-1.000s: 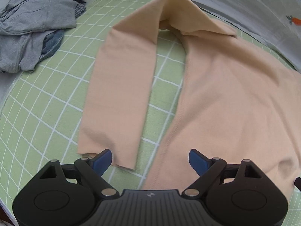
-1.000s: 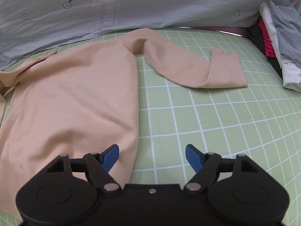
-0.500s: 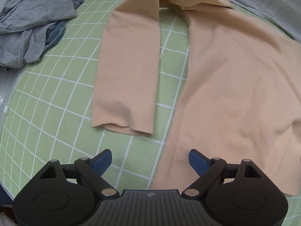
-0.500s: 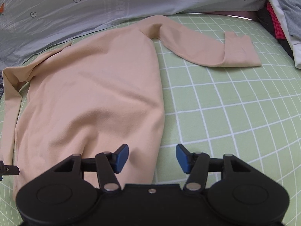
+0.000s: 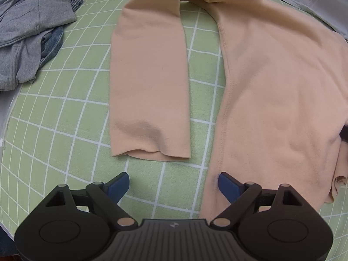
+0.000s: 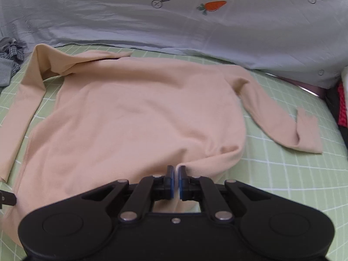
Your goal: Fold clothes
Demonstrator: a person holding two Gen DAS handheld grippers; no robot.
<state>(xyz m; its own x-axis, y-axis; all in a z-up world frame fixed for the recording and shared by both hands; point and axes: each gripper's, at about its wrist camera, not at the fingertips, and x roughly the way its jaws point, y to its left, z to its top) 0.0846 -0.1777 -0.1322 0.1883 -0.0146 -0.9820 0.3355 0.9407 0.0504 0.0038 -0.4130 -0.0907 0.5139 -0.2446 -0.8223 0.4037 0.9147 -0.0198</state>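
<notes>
In my left view, my left claw (image 5: 174,182) is wide and holds nothing — the peach shirt (image 5: 271,91) lies flat on the green checked sheet (image 5: 65,113), its sleeve (image 5: 148,82) just beyond my fingers. Grey clothes (image 5: 28,34) are piled far left.

In my right view, my right claw (image 6: 176,180) is pinched on the shirt's near hem (image 6: 191,165) — the grey blanket (image 6: 174,21) lies behind.

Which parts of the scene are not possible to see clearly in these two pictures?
- Right wrist view: the hem of the peach shirt under the right gripper is hidden by its black body.
- Left wrist view: the shirt's right side is cut off by the frame edge.
- Right wrist view: the clothes pile is mostly outside the frame.
</notes>
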